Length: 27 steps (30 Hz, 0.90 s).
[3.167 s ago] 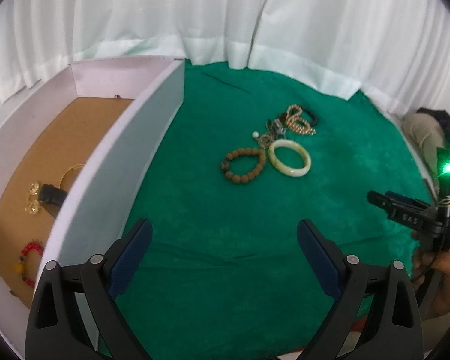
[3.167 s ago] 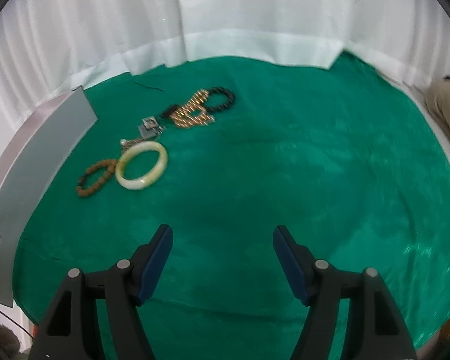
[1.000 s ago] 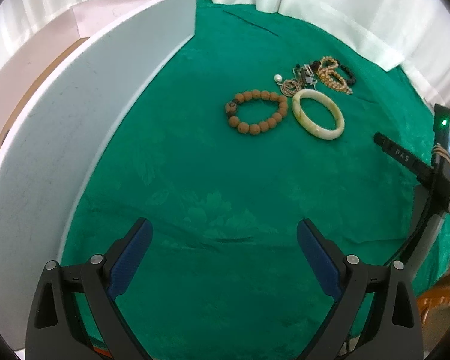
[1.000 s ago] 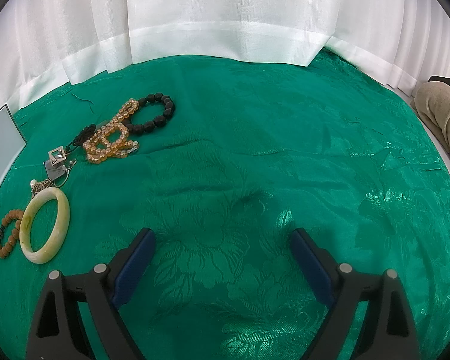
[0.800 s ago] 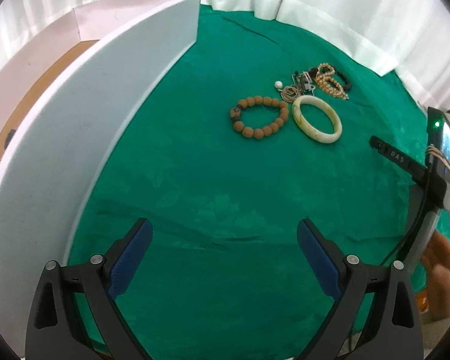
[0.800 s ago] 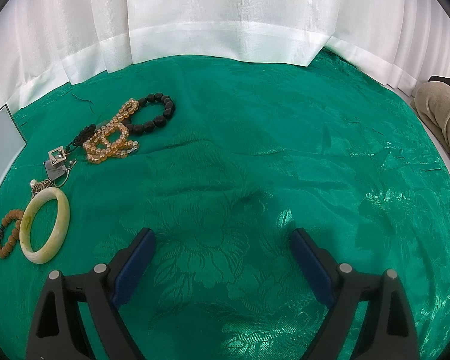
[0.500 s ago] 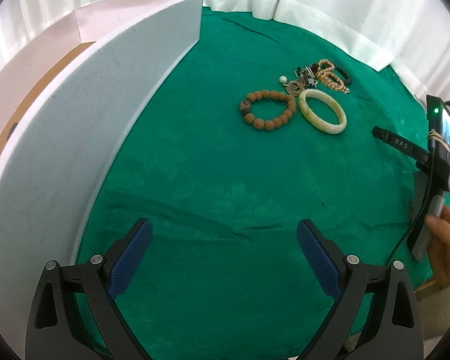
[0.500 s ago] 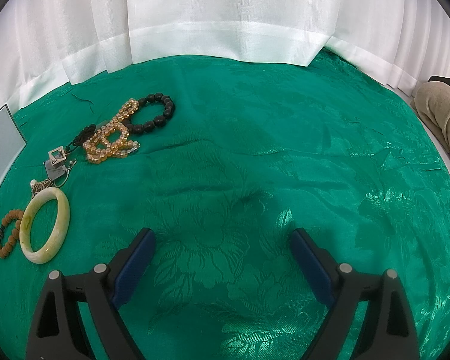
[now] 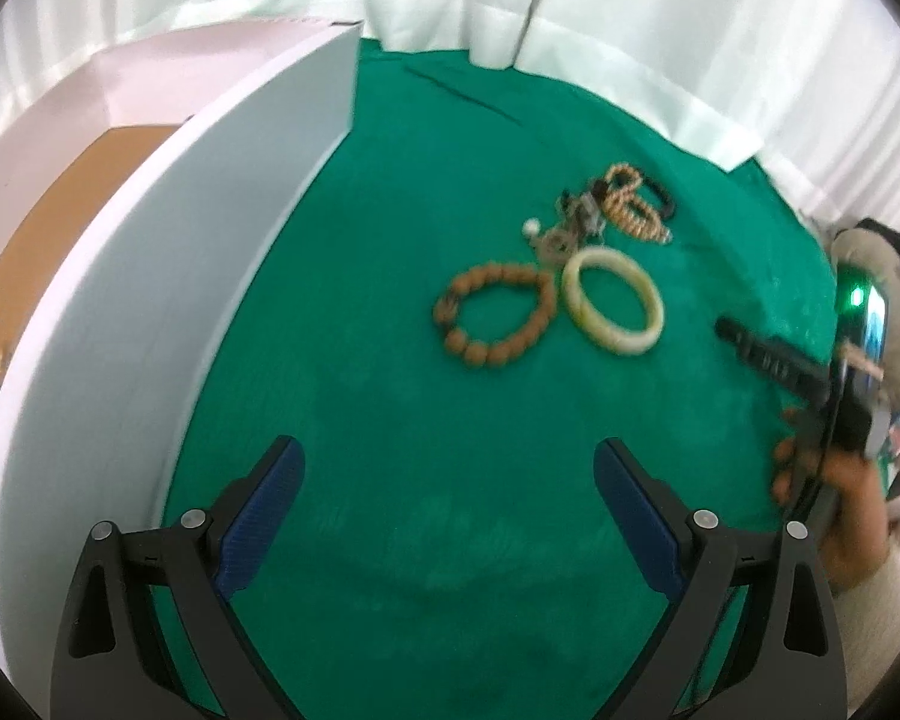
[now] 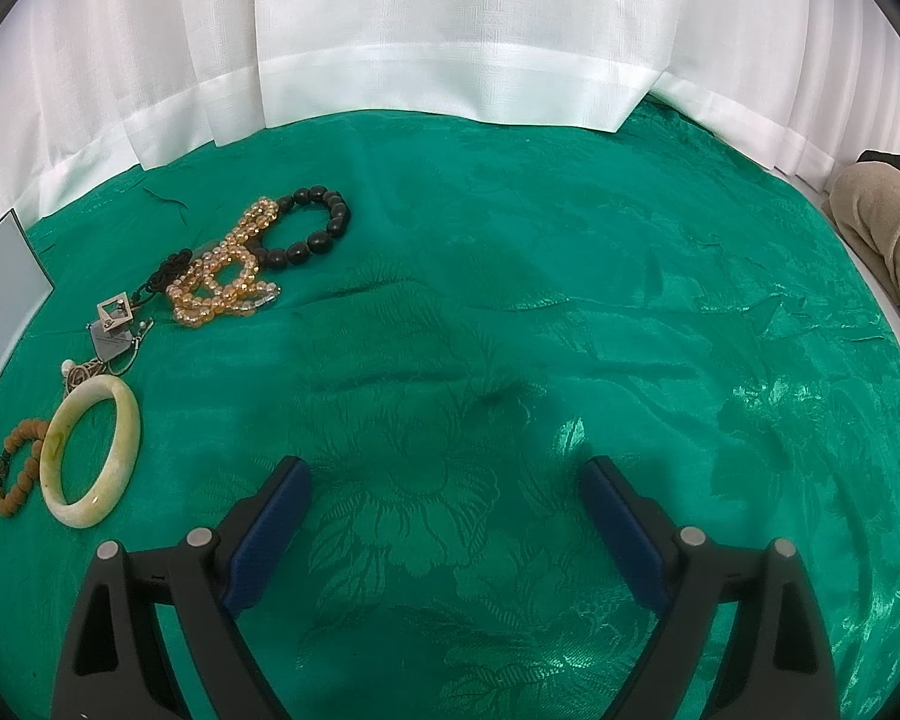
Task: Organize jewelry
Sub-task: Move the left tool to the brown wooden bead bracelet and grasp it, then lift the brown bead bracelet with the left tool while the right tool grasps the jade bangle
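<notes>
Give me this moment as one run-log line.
left gripper: open, empty | right gripper: open, empty | brown bead bracelet, pale bangle, amber and black beads: on green cloth | white box: left

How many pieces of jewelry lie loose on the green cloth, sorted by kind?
Beaded bracelets: 3 (brown wooden, amber, black)
Solid bangles: 1 (pale jade bangle)
Metal pendant or chain pieces: a tangled cluster, count unclear, at least 1
Total: at least 5
</notes>
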Available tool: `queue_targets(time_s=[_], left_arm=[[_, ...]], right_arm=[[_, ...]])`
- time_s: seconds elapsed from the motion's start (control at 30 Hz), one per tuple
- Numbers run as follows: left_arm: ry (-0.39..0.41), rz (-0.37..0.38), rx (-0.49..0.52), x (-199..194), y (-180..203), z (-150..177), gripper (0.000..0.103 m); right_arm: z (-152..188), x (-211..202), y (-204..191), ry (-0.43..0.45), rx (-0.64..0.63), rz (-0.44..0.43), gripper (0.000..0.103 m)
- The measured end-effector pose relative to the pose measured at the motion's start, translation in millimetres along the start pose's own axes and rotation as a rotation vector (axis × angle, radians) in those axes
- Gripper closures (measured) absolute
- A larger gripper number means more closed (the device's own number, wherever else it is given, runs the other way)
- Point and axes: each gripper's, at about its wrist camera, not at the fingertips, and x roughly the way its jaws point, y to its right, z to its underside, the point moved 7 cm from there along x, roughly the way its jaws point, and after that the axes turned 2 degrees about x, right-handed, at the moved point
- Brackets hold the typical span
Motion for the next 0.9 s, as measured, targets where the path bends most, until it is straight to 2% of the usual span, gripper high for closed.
queue_targets(time_s=[0.1,0.17,0.27,0.37,0.5,0.57,0.6,0.67,0.7,0.8,0.9], left_arm=[[-0.001,0.018,0.075,17,14,-26,0.006],[0.01,-0.012,0.101,30,13,-40,0.006],[-0.015,-0.038,0.107,49,8,-52,0.012],[-0.037,-0.066,0.121,65,4,-56,0.019],[-0.064,-0.134,0.159,81,-3,-51,0.034],[-0.047,-0.148,0.169,83,-1,-47,0.036],[-0.036,-0.15,0.178,82,1,-46,0.042],[-0.01,-0.132,0.211,80,10,-42,0.067],[-0.009,-0.128,0.226,79,14,-41,0.088],[-0.011,-0.122,0.253,77,24,-37,0.091],[-0.006,-0.067,0.207,68,24,-34,0.091]], right_arm=[[1,0,0,0.0,0.0,0.0,0.009],[1,-1,-1,0.0,0.0,0.001,0.009],[1,-1,-1,0.0,0.0,0.0,0.009],[0,0,0,0.0,0.0,0.001,0.009],[0,0,0,0.0,0.0,0.0,0.009],[1,0,0,0.0,0.0,0.0,0.009],[0,0,0,0.0,0.0,0.001,0.009],[1,0,0,0.0,0.0,0.001,0.009],[0,0,0,0.001,0.0,0.001,0.009],[1,0,0,0.001,0.0,0.001,0.009],[1,0,0,0.001,0.0,0.001,0.009]])
